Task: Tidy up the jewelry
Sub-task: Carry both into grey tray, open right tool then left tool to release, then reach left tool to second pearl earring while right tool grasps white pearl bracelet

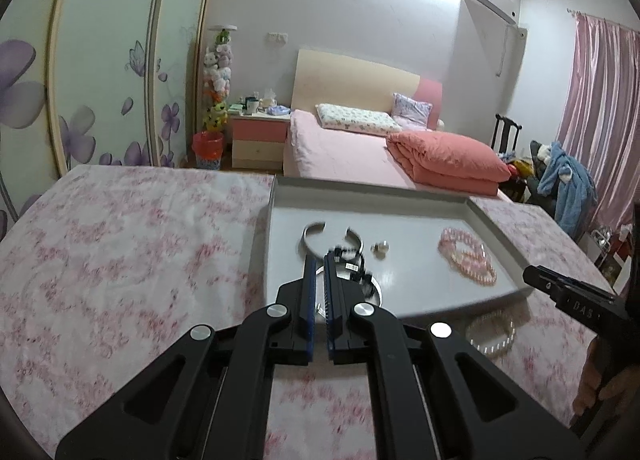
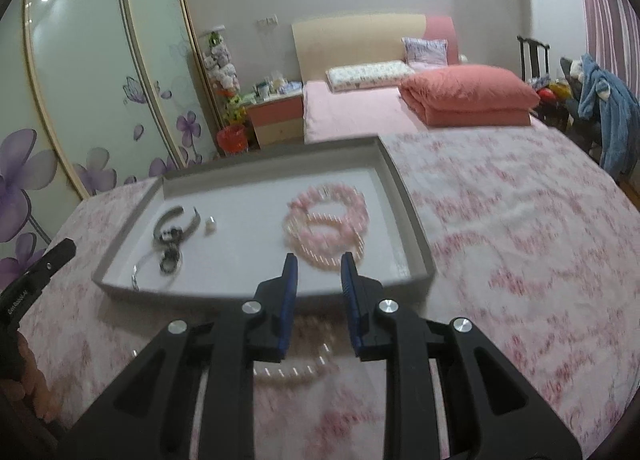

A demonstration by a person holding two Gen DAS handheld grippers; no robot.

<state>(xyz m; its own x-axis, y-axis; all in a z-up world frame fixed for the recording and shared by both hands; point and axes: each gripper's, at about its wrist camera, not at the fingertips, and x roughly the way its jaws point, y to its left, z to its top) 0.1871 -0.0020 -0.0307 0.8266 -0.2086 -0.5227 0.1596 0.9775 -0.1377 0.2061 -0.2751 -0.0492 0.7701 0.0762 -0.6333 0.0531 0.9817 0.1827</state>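
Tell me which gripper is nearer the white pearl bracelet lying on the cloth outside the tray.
Right. The right gripper hangs open almost directly over the white pearl bracelet. The left gripper is off to the bracelet's left, reaching over the tray, nearly closed.

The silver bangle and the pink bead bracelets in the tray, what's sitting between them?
A small pearl piece sits close to the silver bangle; from there to the pink bead bracelets the gray tray floor is bare. The left wrist view shows it best.

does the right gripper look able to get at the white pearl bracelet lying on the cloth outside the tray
Probably yes. The right gripper is open and hangs right over the white pearl bracelet, which lies alone on the floral cloth just short of the tray; nothing covers it.
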